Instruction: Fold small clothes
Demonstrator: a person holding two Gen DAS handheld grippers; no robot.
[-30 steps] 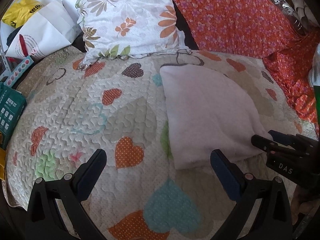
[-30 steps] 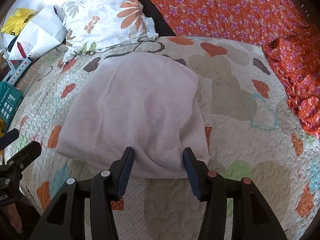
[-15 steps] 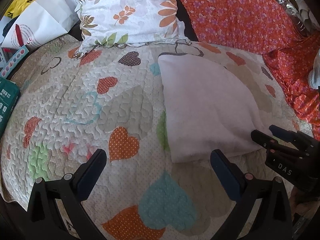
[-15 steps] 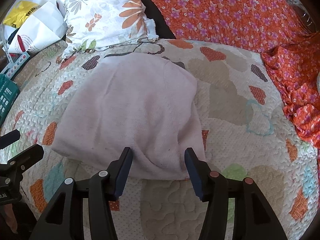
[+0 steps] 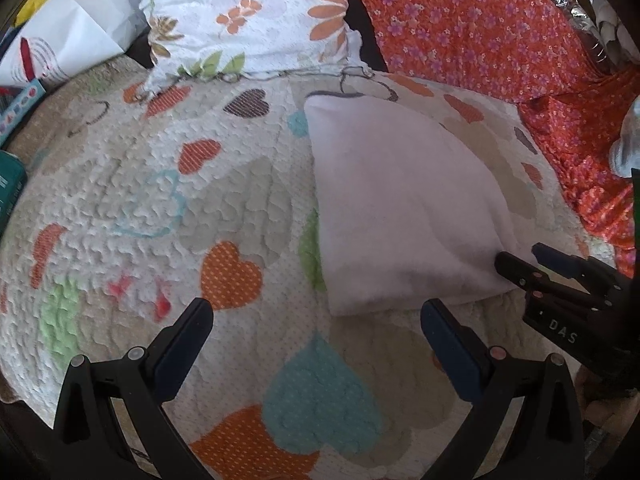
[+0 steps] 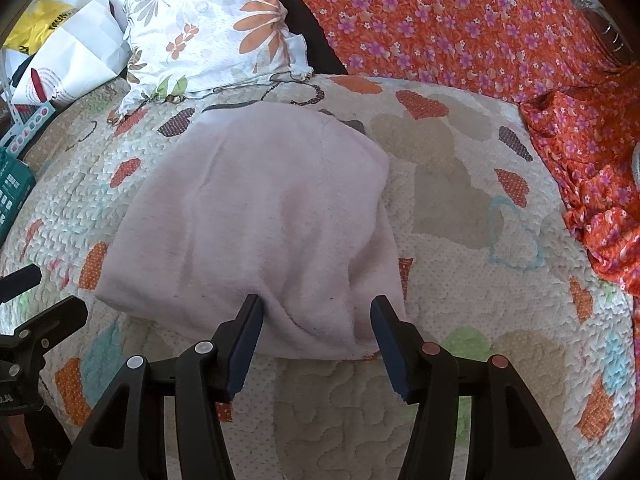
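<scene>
A bed carries everything, covered by a cream quilt [image 6: 460, 208] printed with coloured hearts. A folded pale pink cloth [image 6: 256, 216] lies flat on the quilt near its middle. At the far edge a white pillow [image 6: 212, 28] with orange flowers rests on the quilt, and beside it an orange flowered fabric [image 6: 460, 28] runs along the far edge and down the right side.

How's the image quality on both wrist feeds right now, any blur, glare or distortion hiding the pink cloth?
Left wrist view: strong fisheye bulge, dark corners, slightly soft throughout; the pink cloth looks washed out, its folds faint. Right wrist view: sharper, even daylight, no glare; cloth seams and weave read clearly between the open right tongs. The quilt curves toward the edges in both.
</scene>
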